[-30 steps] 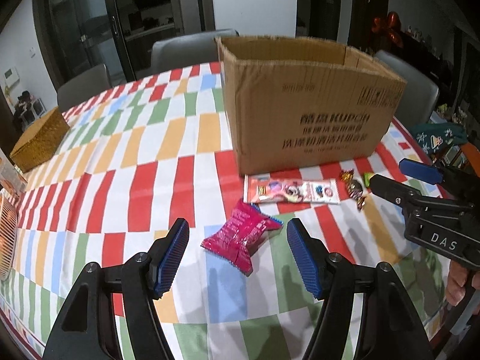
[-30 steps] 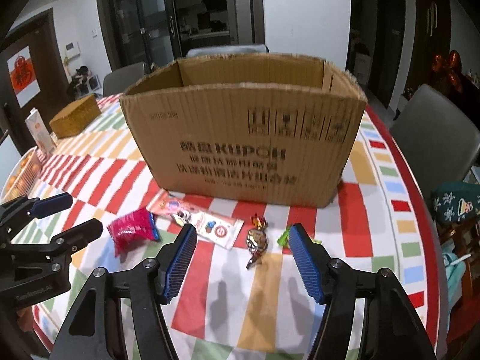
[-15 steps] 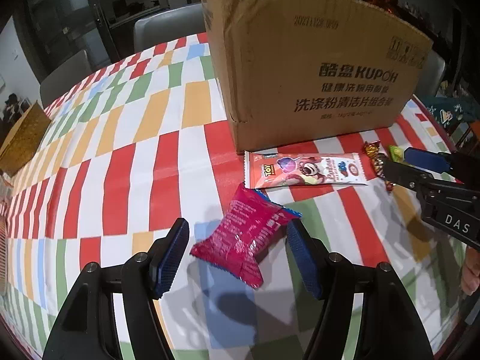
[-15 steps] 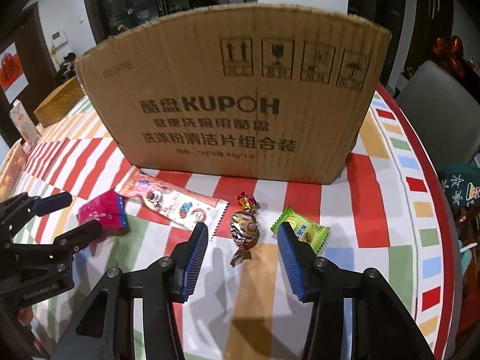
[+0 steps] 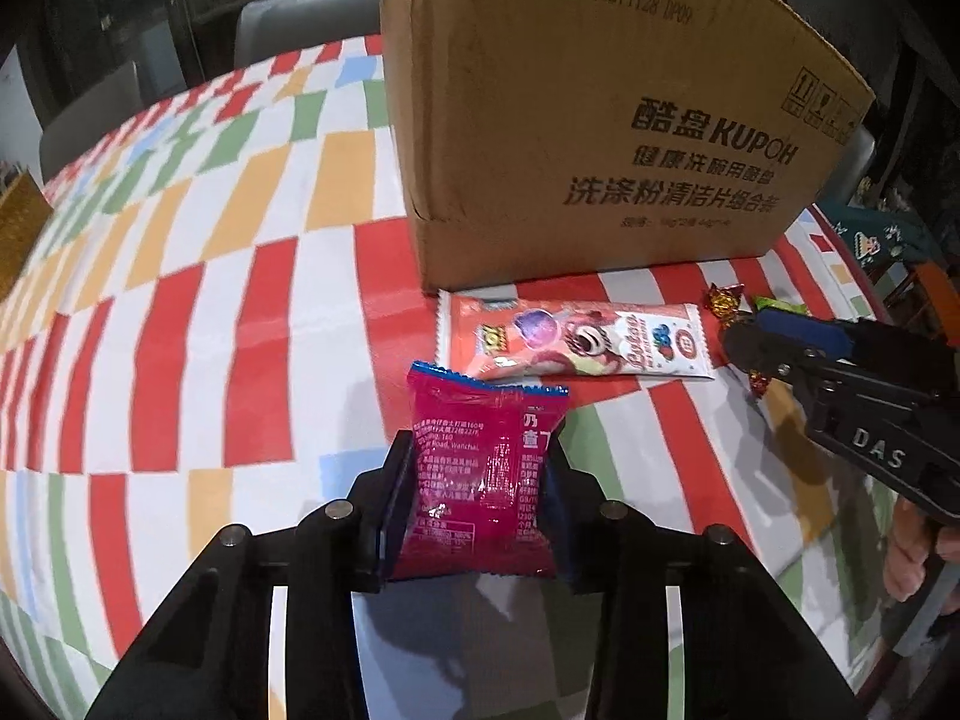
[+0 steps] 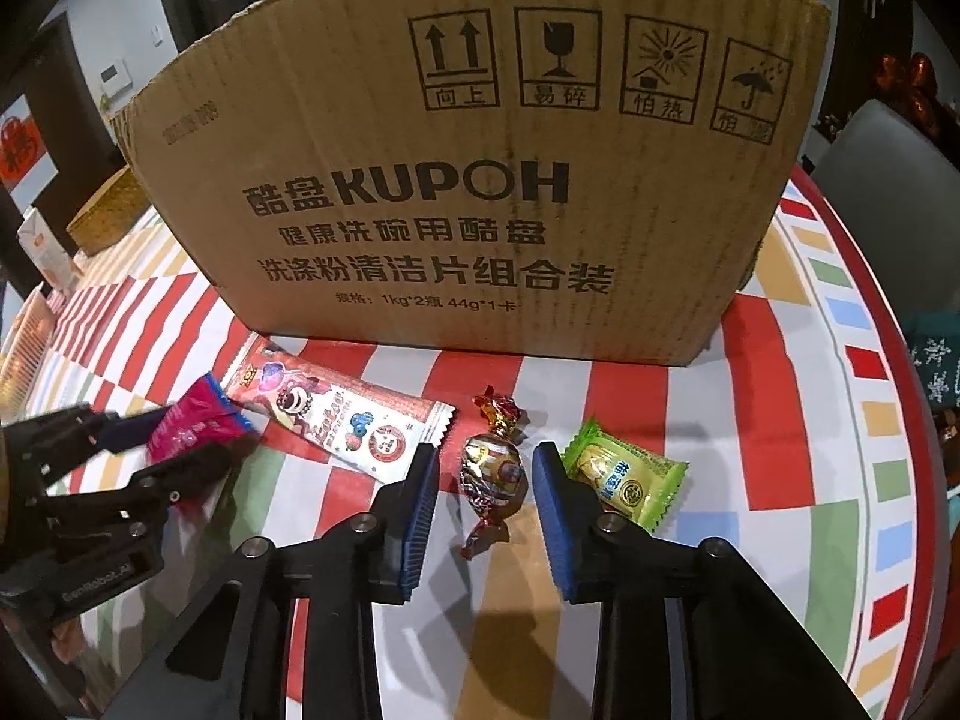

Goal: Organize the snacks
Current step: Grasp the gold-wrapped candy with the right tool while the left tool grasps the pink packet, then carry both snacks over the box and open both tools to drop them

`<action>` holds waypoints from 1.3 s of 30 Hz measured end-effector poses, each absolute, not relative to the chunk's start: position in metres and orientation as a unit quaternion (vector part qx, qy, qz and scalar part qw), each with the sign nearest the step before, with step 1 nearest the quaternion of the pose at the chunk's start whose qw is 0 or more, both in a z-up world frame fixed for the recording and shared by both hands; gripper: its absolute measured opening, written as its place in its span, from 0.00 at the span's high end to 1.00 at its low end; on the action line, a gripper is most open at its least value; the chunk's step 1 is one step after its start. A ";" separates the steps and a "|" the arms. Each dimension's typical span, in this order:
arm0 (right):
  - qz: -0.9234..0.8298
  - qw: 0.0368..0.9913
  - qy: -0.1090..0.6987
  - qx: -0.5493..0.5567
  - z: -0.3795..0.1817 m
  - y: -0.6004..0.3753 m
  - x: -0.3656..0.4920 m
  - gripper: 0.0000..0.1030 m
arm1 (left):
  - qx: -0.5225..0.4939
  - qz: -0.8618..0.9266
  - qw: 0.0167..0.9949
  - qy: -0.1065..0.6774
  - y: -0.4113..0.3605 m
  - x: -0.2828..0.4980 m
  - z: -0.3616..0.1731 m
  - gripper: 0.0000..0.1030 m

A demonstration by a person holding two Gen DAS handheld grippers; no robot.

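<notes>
Snacks spread on a counter [image 5: 252,276] under a cloth chequered in red, white, orange, green and blue blocks, close to the front wall of a large cardboard box [image 6: 468,192] printed KUPOH with Chinese text and handling symbols. Magenta snack packet [image 5: 480,480] clamped between the blue pads of the left hand-held gripper [image 5: 477,480], far end pointing at the box. Just beyond it, long pink-and-white snack bar [image 5: 576,339] flat on the cloth, one end near the box's base. Foil-wrapped candy [image 6: 493,471] lying between the parted fingers of the right hand-held gripper [image 6: 486,483], pads on either side with a gap showing, nothing gripped. Green candy packet [image 6: 624,480] just beside the right-hand pad, partly behind it.

Round counter edge trimmed in red, curving away on the right of the right wrist view. Woven yellow basket [image 6: 108,213] and a carton [image 6: 42,246] further back on the left. Grey chair backs [image 5: 306,18] behind the counter, another grey chair [image 6: 888,162] at right. Dark glass doors and a pale wall in the dim room beyond; red ornament [image 6: 906,84] at far right. Strong shadows of both tools across the cloth.
</notes>
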State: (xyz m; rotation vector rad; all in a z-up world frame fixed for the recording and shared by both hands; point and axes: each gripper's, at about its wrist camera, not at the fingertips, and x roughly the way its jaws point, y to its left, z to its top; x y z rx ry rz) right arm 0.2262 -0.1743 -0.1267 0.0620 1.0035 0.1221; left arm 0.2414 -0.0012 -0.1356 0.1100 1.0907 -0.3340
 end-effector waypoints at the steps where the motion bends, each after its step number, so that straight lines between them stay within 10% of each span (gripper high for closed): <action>1: 0.060 0.874 0.482 0.032 -0.128 -0.174 0.227 0.72 | 0.048 -0.157 0.841 0.515 -0.001 0.240 -0.135 0.64; 39: 0.098 0.927 0.361 0.040 -0.027 -0.183 0.158 0.79 | -0.005 -0.180 0.899 0.400 -0.016 0.179 -0.020 0.68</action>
